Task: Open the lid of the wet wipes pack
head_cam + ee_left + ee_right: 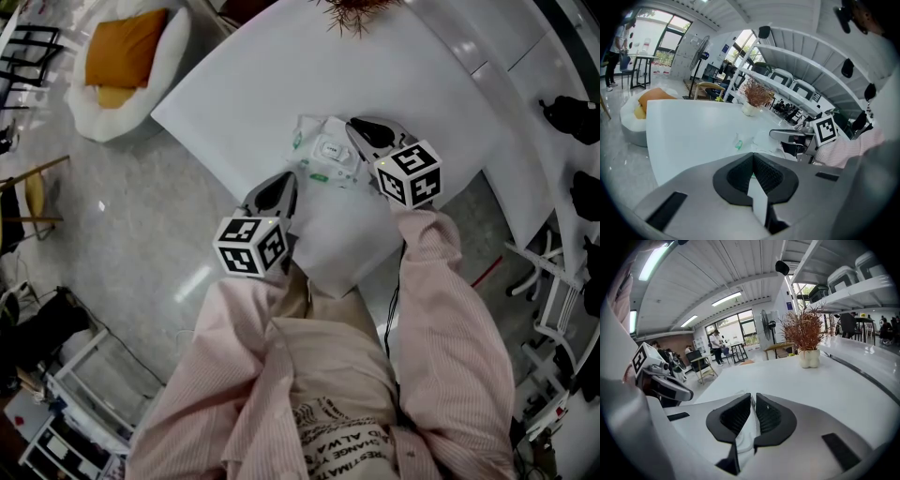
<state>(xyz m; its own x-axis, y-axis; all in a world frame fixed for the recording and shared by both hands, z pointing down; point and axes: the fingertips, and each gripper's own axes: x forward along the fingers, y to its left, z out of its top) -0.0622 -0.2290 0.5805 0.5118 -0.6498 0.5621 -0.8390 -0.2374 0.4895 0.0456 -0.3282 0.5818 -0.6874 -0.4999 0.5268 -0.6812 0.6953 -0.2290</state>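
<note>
Your head view shows the wet wipes pack [325,155] whole, lying near the tabletop's [234,84] edge closest to you. Only the gripper views show the grips: your left gripper [753,158] is clamped on the pack's white edge, and your right gripper [753,399] pinches its white film.

The broad white tabletop [244,84] lies bare left of and beyond the white-and-green plastic wet wipes pack [323,155]; only a dried reddish plant in its white pot [806,338] (far edge) stands in the way
</note>
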